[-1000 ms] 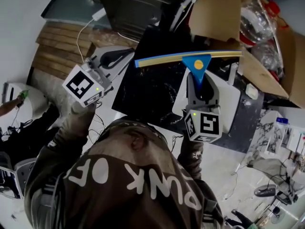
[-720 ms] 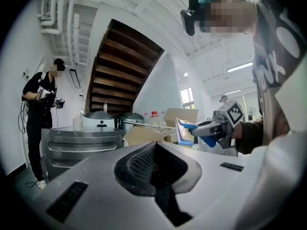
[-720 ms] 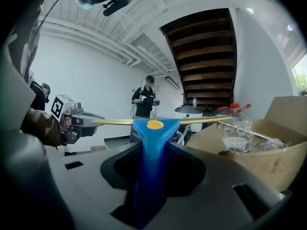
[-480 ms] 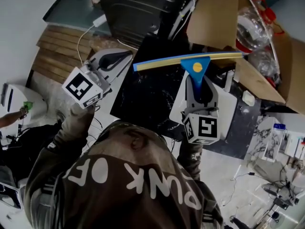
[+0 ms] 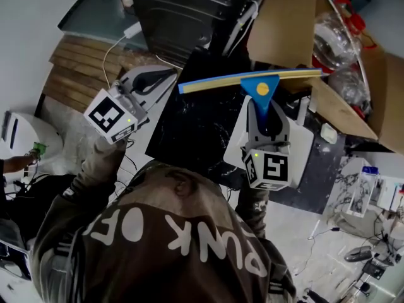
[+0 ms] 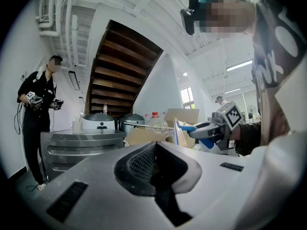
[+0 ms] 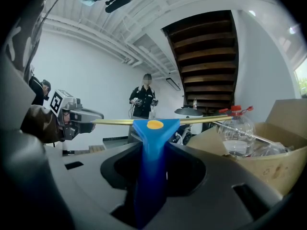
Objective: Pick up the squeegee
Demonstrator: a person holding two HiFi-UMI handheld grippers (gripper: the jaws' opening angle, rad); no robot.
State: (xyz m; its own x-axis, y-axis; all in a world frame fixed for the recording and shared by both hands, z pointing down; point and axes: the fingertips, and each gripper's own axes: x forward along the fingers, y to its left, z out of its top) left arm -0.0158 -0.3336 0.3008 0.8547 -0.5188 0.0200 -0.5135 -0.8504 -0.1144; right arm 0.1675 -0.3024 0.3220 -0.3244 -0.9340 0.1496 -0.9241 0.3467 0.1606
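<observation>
two grippers in the shot and only one of them has anything. the right gripper (image 5: 263, 113) has its jaws clamped on the blue handle of the squeegee (image 5: 257, 86), one jaw on each side of it. the handle runs straight out between the jaws, and the head with the yellow dot sits just past the tips. the long yellowish blade lies crosswise in front of the jaws, sticking out well beyond them on both sides, and the whole thing is held up in the air, level-ish.

the left gripper (image 5: 153, 78) has its jaws together with nothing between them. its tips point toward the blade's left end, near it but with a gap showing in the head view.

beyond the right jaws and a bit to their right there's a cardboard box (image 7: 268, 152) with a clear plastic bottle (image 7: 237, 132) in it. below both pairs of jaws is a black marbled slab (image 5: 189, 128).
</observation>
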